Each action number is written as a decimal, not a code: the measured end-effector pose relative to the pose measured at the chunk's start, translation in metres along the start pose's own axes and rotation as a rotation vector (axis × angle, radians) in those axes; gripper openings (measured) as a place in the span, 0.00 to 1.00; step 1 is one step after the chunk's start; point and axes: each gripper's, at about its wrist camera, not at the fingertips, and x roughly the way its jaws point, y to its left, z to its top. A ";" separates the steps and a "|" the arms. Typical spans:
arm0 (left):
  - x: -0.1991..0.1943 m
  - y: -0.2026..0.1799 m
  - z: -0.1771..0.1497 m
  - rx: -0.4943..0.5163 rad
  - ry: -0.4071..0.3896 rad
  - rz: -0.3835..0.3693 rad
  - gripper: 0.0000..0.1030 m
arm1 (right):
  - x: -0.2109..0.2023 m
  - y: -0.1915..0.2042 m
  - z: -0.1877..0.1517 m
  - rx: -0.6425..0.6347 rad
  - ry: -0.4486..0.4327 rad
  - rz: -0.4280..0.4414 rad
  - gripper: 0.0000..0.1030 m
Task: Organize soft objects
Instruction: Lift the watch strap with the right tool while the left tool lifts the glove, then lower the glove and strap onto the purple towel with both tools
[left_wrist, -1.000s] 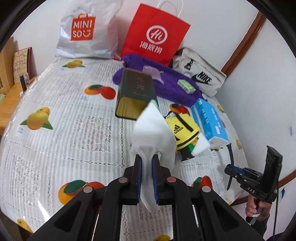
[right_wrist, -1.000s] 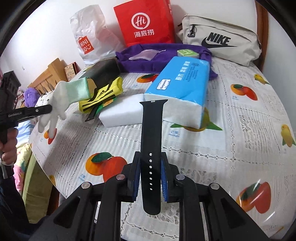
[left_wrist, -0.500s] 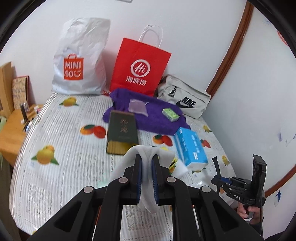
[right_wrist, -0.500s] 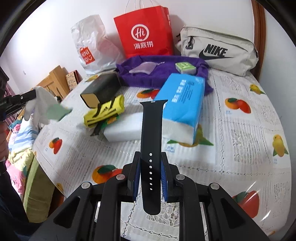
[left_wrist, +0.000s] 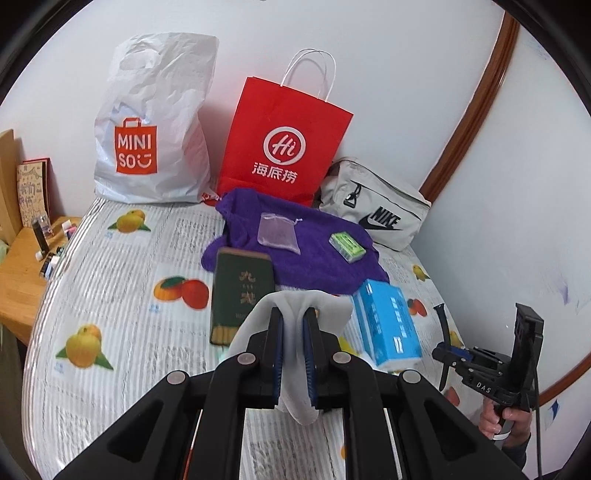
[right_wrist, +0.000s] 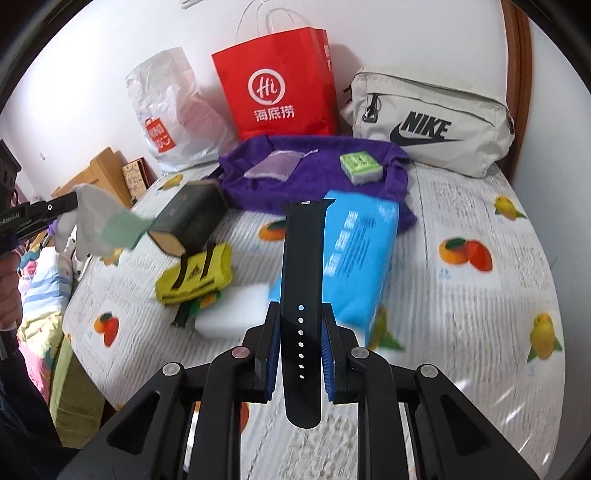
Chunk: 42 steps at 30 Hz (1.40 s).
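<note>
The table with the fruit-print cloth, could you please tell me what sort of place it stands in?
Probably a room in someone's home: shopping bags such as the red paper bag lean against a plain wall, a Nike pouch lies beside them, and folded bedding sits beside the table.

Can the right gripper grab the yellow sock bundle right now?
Probably not: the right gripper is shut on the black watch strap; the yellow sock bundle itself lies uncovered.

The white sponge (right_wrist: 236, 310) lies partly hidden behind the watch strap (right_wrist: 302, 295).
</note>
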 end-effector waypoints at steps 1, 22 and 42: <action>0.004 0.000 0.006 0.001 0.000 0.004 0.10 | 0.002 -0.001 0.006 -0.001 -0.003 -0.002 0.19; 0.108 -0.002 0.105 0.043 0.049 0.038 0.10 | 0.081 -0.036 0.134 0.006 0.002 -0.031 0.19; 0.216 0.025 0.137 0.019 0.158 0.039 0.10 | 0.183 -0.066 0.177 -0.021 0.141 -0.094 0.19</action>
